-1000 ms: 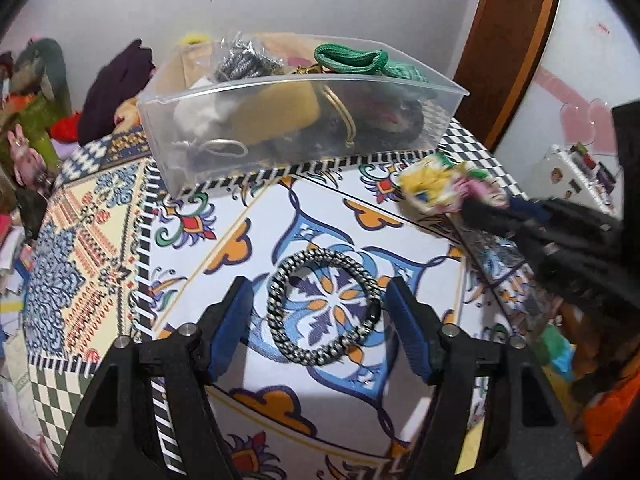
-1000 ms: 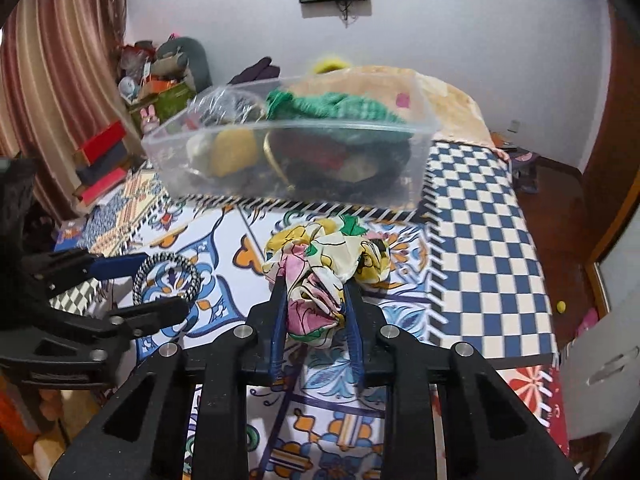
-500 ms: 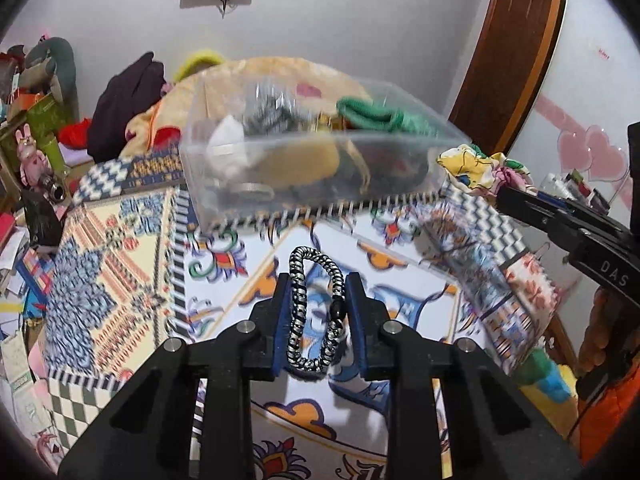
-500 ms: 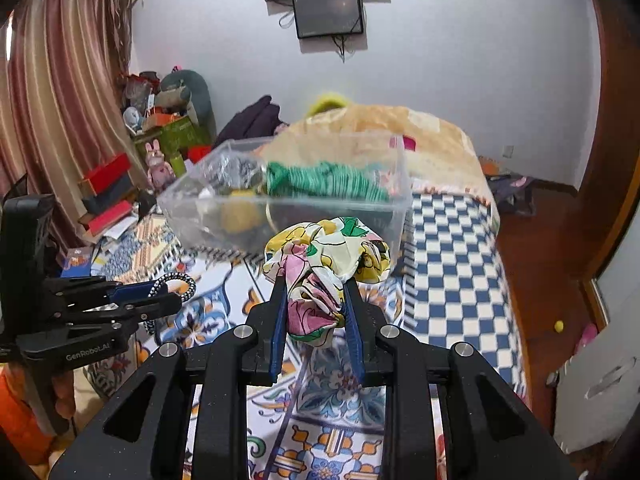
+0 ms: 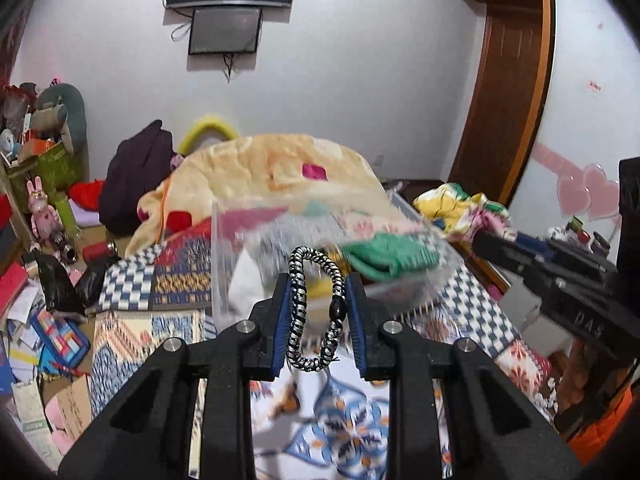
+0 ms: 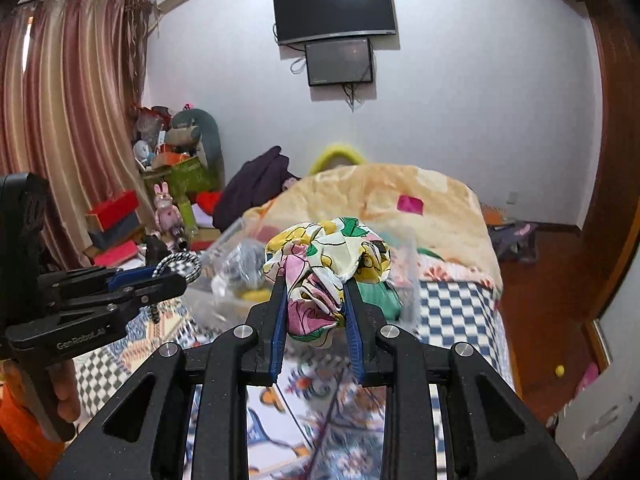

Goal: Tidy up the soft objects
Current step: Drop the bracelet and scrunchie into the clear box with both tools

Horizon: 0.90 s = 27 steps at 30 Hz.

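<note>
Left wrist view shows we have lifted both catches off the patterned cloth (image 5: 328,432): left gripper (image 5: 317,312) pinching the braided hair band (image 5: 316,308), right gripper (image 6: 314,312) clamped on the floral scrunchie (image 6: 326,272), both now poised before the clear bin (image 5: 280,256) for dropping.

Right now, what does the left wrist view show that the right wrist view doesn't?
Only the left wrist view shows pink heart decals. Only the right wrist view shows the striped curtain. Both show the clear bin, the left hand-held gripper shut on the braided hair tie, and the right hand-held gripper shut on the floral scrunchie.
</note>
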Tool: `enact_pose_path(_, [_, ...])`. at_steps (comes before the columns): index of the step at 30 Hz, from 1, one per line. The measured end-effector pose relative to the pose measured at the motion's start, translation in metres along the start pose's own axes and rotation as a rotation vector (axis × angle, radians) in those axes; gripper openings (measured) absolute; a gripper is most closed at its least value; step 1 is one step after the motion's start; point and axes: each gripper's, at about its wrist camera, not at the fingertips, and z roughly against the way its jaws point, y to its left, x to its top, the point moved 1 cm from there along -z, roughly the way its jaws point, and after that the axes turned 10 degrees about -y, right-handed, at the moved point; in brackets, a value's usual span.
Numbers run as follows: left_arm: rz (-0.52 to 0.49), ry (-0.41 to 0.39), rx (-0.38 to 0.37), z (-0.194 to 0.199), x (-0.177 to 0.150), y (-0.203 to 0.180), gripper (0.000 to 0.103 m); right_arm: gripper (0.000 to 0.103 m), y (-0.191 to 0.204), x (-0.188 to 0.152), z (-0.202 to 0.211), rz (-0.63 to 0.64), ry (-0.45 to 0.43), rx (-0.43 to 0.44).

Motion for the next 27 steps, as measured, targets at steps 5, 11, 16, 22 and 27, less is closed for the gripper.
enact_pose_path(5, [0.019, -0.005, 0.025, -0.023, 0.012, 0.012, 0.026, 0.024, 0.01, 0.005, -0.02, 0.013, -0.004, 0.014])
enact_pose_path(11, [0.041, 0.033, 0.051, -0.056, 0.009, 0.024, 0.026, 0.024, 0.015, 0.004, -0.044, 0.027, 0.026, 0.027])
enact_pose_path(16, [0.08, 0.078, 0.038, -0.081, 0.001, 0.036, 0.026, 0.024, 0.016, -0.002, -0.073, 0.032, 0.09, 0.031])
enact_pose_path(22, [0.074, 0.098, 0.049, -0.09, -0.006, 0.04, 0.035, 0.024, 0.018, -0.018, -0.091, 0.047, 0.161, 0.035])
enact_pose_path(27, [0.079, 0.106, 0.055, -0.089, -0.011, 0.043, 0.047, 0.046, 0.018, -0.021, -0.09, 0.049, 0.19, 0.037])
